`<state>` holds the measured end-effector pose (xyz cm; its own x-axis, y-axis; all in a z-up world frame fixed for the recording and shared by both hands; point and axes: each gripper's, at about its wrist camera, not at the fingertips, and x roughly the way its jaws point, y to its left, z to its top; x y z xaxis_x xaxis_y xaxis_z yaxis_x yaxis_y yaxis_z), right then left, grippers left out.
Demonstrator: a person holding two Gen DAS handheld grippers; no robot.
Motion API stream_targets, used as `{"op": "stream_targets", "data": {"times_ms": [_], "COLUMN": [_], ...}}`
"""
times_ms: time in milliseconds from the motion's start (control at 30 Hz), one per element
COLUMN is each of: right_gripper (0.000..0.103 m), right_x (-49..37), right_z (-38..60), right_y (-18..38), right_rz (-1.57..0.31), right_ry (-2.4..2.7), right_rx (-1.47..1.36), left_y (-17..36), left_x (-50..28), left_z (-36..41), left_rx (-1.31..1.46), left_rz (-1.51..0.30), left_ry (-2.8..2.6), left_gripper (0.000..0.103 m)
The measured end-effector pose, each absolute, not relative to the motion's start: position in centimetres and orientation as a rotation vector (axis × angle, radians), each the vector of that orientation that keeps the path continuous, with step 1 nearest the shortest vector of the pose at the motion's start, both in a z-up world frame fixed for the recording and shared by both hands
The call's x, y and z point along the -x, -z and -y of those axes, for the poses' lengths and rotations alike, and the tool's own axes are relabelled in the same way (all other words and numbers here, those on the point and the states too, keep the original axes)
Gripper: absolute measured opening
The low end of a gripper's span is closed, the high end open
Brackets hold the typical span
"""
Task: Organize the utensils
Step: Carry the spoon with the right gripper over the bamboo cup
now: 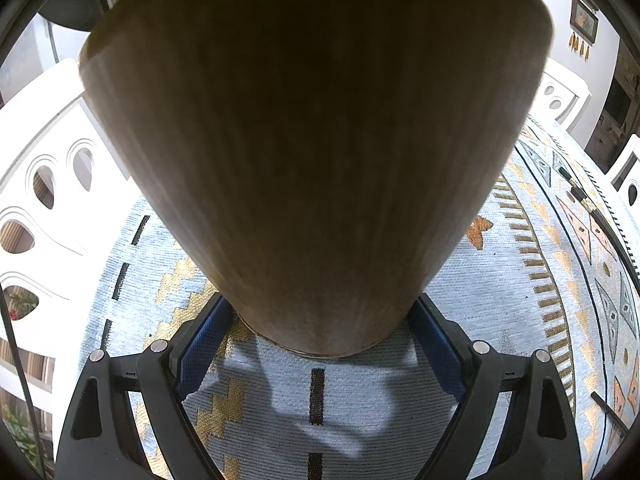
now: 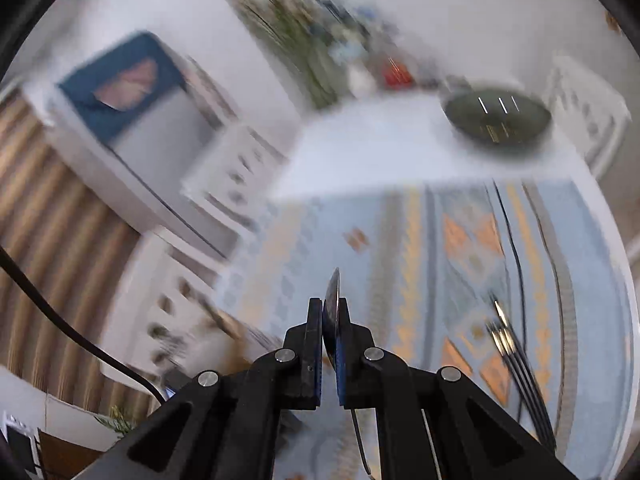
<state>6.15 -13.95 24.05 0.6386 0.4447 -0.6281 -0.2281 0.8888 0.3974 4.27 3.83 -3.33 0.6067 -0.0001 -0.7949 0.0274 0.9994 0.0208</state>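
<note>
Smooth wooden holder (image 1: 312,152) sits clamped in left gripper (image 1: 320,320); right gripper (image 2: 330,336) pinches a thin metal spoon (image 2: 333,300).

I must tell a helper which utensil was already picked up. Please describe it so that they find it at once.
Start at the table under the pale blue patterned cloth. Above it, the right gripper is shut on a dark metal spoon, seen edge-on. Unlike the slim black utensils with gold tips lying on the cloth, it is lifted.

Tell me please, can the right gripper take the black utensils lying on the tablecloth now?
Probably not yet: the right gripper is already shut on a spoon, so it has no free jaws for the black utensils, though nothing covers them.
</note>
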Motion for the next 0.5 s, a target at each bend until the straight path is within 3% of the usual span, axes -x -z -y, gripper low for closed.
{"op": "stream_targets", "data": {"times_ms": [267,500], "right_gripper": [0.005,0.005], "right_x": [-5.1,-6.5], "right_z": [8.4,1.2], "right_y": [-33.4,-32.0], "right_rz": [-0.466,-0.463], "right_ry": [-0.593,-0.643], "right_rx": [-0.322,-0.256], "left_y": [3.3,3.3], "left_x": [-4.3,-4.3], "left_z": [-3.8,-3.7], "left_rx": [-0.032,-0.033], "left_rz": [-0.919,-0.918], "left_ry": [0.016,0.014], "left_gripper": [0.090,0.090]}}
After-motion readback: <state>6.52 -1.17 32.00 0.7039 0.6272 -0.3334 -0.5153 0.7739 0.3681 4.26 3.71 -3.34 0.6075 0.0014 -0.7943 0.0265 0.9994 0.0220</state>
